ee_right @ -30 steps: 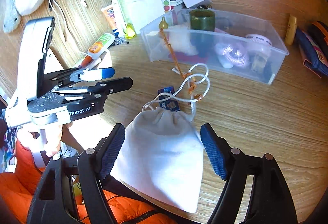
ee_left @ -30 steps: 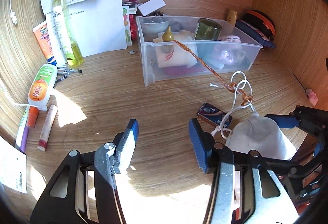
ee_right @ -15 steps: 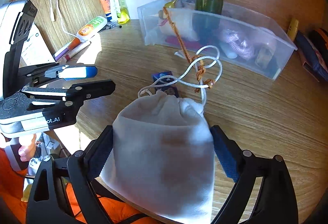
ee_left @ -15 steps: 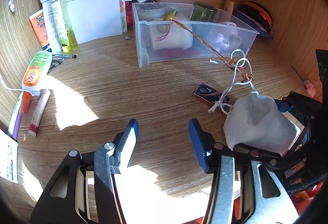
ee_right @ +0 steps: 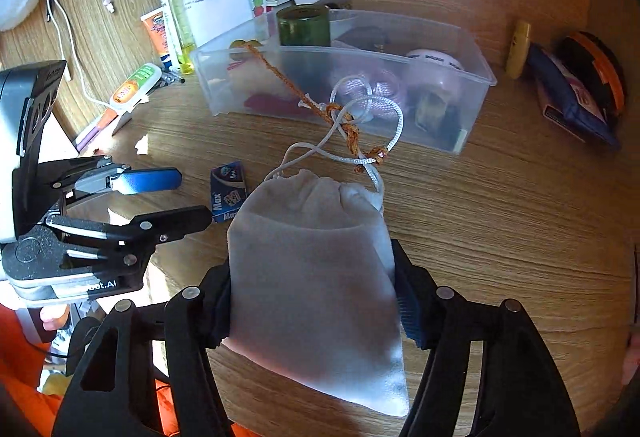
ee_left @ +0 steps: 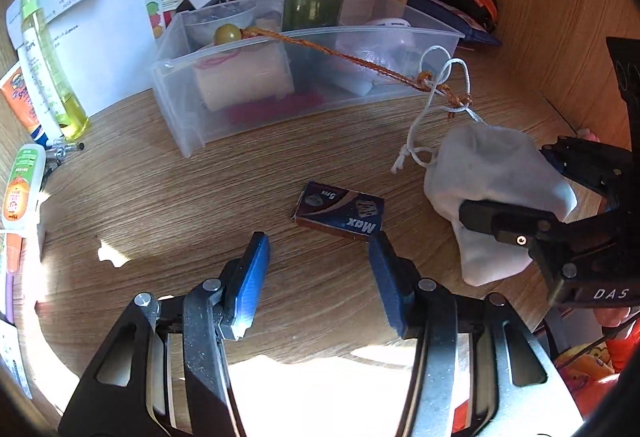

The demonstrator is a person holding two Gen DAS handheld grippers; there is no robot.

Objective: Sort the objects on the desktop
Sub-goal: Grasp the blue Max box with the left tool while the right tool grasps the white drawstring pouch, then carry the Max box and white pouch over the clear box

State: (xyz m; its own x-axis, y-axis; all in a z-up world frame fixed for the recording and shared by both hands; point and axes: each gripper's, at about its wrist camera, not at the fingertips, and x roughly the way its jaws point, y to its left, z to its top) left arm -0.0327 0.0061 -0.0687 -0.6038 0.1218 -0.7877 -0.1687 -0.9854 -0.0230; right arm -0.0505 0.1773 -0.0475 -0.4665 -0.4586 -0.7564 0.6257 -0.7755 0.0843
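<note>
My right gripper (ee_right: 314,277) is shut on a white drawstring pouch (ee_right: 316,269) and holds it above the desk; the pouch also shows in the left wrist view (ee_left: 500,181). Its white cord (ee_right: 360,129) is tangled with an orange braided cord (ee_right: 296,89) that runs to a yellow bead (ee_left: 228,34) on the rim of the clear plastic bin (ee_left: 176,77). My left gripper (ee_left: 316,265) is open and empty, just in front of a small dark "Max" box (ee_left: 340,213) lying flat on the desk.
The bin (ee_right: 476,77) holds a green jar (ee_right: 304,25), a white roll and other items. A yellow spray bottle (ee_left: 52,77), tubes and pens lie at the left. A dark pouch and orange-black case (ee_right: 580,93) sit at the right by the wooden wall.
My right gripper has closed on the white pouch and lifted it off the desk. My left gripper has moved forward toward the small dark box, still open.
</note>
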